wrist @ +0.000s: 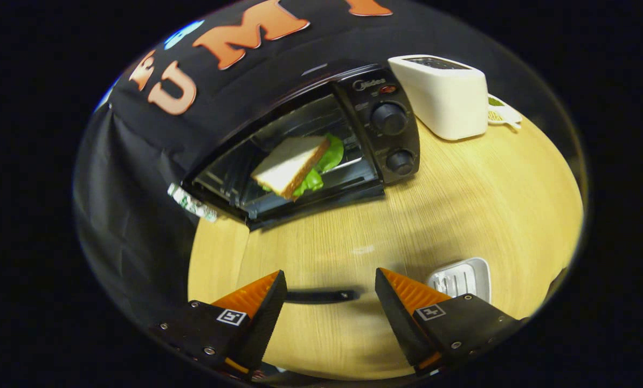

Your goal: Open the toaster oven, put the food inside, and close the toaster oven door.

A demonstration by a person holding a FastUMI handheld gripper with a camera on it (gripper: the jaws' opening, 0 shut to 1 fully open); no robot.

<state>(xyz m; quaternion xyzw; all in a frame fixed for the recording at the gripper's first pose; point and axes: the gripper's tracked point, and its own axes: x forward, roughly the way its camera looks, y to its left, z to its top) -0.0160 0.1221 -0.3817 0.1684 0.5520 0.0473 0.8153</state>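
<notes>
Gripper (330,293) released, empty, above the worktop (461,205); far beyond it the sandwich (291,164) lies inside the oven (310,145).

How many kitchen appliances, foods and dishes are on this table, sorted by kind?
Appliances: 2, the black toaster oven and the white toaster.
Food: 1, the sandwich inside the oven.
Dishes: 1, the white tray beside the open gripper.
Total: 4.
</notes>
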